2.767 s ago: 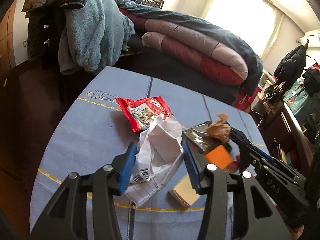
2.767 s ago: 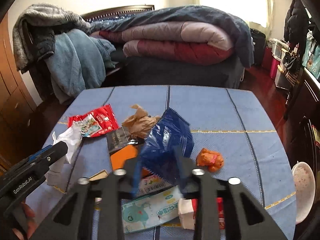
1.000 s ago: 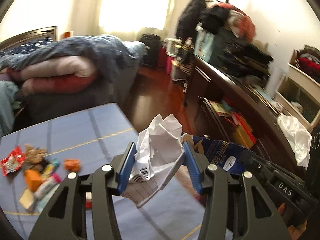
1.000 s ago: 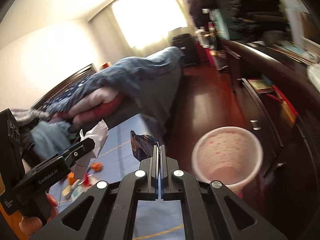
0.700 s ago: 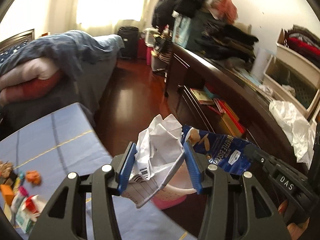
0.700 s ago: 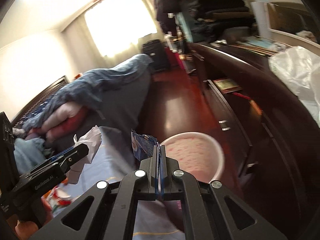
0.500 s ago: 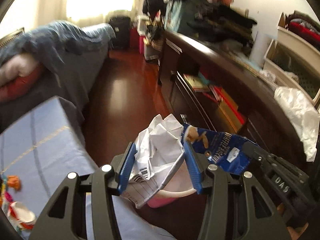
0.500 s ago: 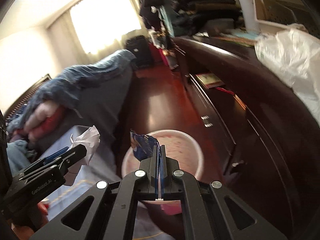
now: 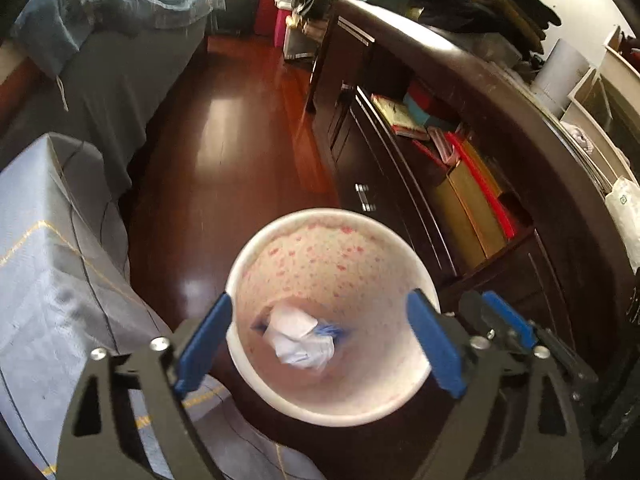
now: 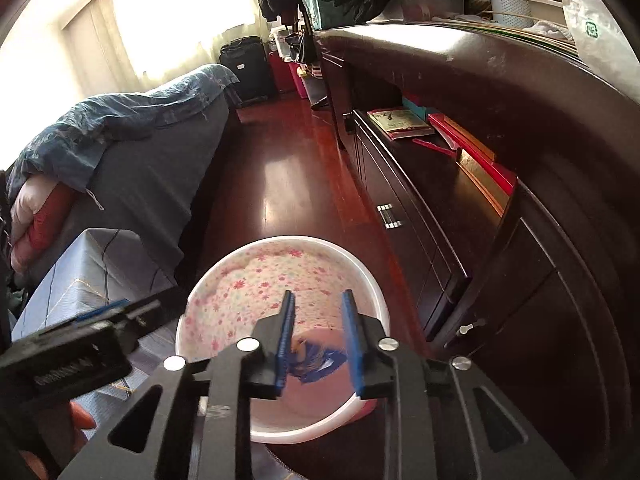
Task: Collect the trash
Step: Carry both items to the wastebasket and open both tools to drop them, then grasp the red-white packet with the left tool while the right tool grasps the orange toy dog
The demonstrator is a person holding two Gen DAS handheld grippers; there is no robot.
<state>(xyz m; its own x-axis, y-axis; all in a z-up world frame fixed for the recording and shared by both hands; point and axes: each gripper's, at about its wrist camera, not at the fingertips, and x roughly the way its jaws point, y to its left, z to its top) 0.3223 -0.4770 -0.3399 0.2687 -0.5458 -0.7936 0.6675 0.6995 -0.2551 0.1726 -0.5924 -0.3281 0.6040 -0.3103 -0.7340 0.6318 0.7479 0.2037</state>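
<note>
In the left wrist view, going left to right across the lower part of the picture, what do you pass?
Blue tablecloth → left gripper's left finger → crumpled white paper inside the flowered bin → left gripper's right finger → right gripper's blue-padded fingers → dark wooden cabinet.

A: What do the grippers look like?

B: The left gripper [image 9: 320, 342] has a matte black frame with triangular cut-outs, silver round screws on its arms and flat blue pads [image 9: 434, 344].

A: And the other?

B: The right gripper [image 10: 318, 342] is the same: black, silver screws, blue ribbed pads [image 10: 285, 344]. White lettering, too blurred to read, marks the left gripper's side.
</note>
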